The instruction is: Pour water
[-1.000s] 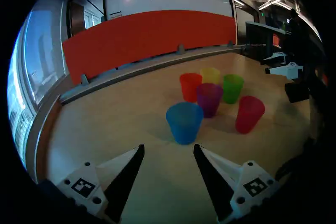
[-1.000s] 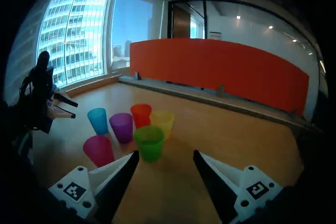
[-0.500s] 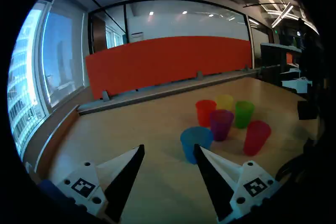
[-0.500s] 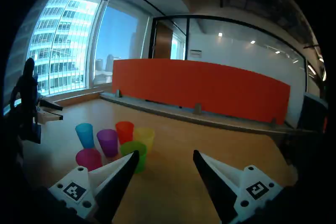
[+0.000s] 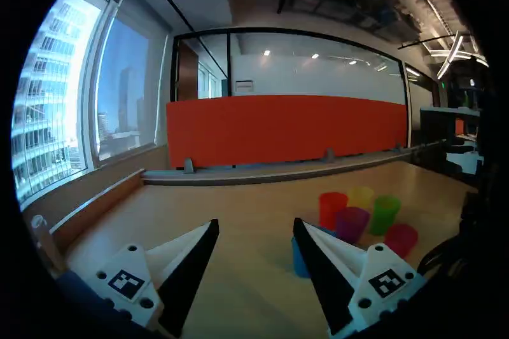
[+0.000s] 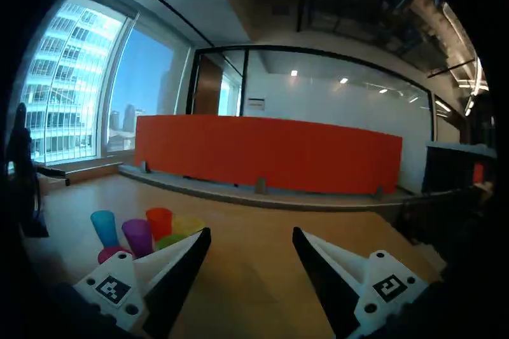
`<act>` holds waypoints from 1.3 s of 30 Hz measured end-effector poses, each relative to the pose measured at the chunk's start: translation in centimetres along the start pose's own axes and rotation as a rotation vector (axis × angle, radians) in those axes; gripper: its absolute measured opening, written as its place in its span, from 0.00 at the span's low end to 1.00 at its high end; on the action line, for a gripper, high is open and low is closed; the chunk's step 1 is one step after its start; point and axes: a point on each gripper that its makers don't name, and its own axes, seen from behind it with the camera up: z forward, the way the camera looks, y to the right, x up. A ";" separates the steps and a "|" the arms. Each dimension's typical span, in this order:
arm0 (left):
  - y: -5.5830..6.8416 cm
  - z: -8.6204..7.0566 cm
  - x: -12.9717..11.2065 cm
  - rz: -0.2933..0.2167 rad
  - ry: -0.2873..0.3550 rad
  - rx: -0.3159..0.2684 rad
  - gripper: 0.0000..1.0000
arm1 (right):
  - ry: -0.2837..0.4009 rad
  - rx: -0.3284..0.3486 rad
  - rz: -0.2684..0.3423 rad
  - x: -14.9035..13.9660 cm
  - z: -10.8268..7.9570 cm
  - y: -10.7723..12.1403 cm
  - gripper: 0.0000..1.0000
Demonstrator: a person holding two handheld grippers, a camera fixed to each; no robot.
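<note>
Bright window glare (fisheye-bent edges)

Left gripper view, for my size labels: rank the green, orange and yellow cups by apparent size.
1-2. green cup and orange cup: about alike, unranked.
3. yellow cup: smallest, only its top shows behind the purple cup.

No legible text: wall sign (image 5: 243,86) too small, marker squares (image 5: 125,283) on left tongs (image 5: 254,224) wordless
</note>
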 end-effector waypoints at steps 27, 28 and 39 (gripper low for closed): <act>1.5 -0.4 1.8 -0.070 0.123 0.021 0.86 | 0.103 -0.208 0.025 1.4 -2.2 2.3 0.99; 1.5 -0.4 1.7 -0.067 0.125 0.024 0.86 | 0.101 -0.208 0.029 1.2 -2.2 2.4 0.99; 0.8 -0.4 1.0 -0.033 0.141 0.060 0.86 | 0.086 -0.208 0.078 0.5 -2.6 2.8 0.99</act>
